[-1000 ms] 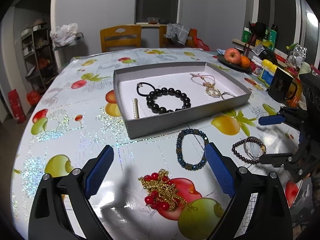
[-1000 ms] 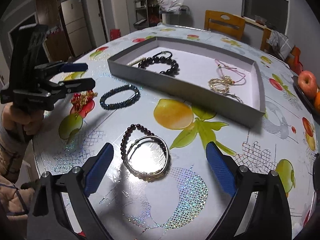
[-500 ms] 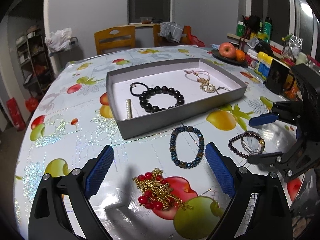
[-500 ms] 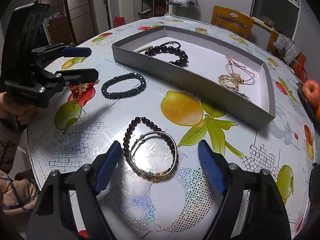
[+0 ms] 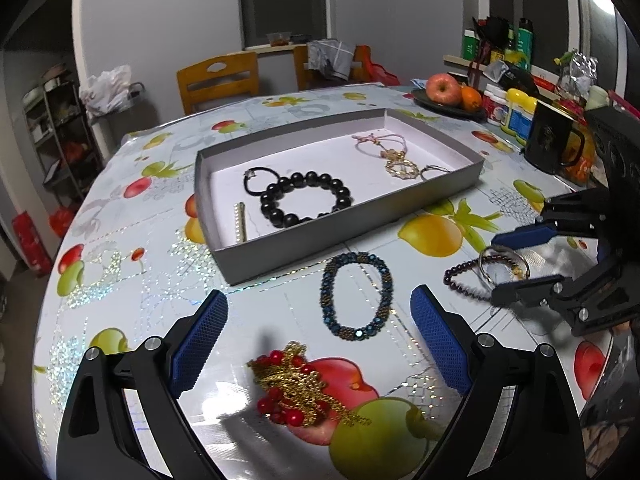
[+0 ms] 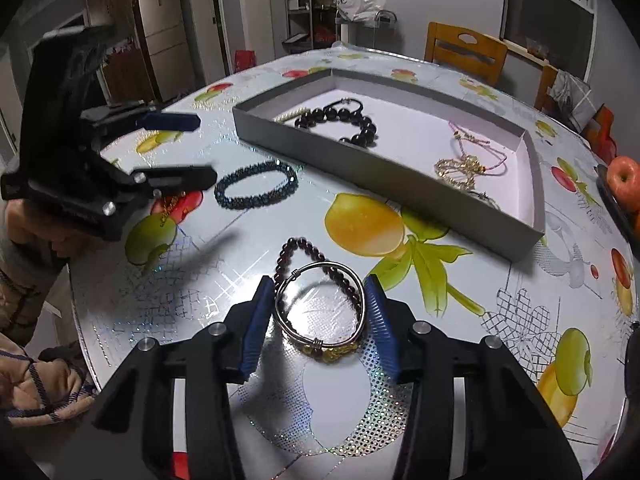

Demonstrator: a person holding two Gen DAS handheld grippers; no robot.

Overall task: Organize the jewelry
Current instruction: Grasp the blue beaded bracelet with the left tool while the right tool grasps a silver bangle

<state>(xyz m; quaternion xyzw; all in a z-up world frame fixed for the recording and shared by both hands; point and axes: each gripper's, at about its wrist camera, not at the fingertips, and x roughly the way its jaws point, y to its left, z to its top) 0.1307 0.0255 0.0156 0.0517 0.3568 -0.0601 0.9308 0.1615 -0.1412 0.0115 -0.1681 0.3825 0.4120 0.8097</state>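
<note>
Table under fruit-print cloth, carrying everything. Grey tray set toward far middle of table, long wall facing near edge. Inside tray: black bead bracelet and black hair tie toward left end, pearl bar along left wall, pink-cord and gold chain pieces toward right end.

Left gripper low over near edge, jaws spread wide, gripping nothing. Between and below its blue pads: gold chain with red beads, heaped on table at near edge. Blue bead bracelet flat on table between that heap and tray's near wall, touching neither.

Right gripper at right part of near edge, jaws narrowed, pads tight against both sides of silver bangle; bangle carries gold charm at its near side. Dark red bead bracelet lying under and partly through bangle, far loop out past fingertips. Whether bangle is off the table or resting on it: cannot tell.

Black mug and fruit plate near right far edge.
</note>
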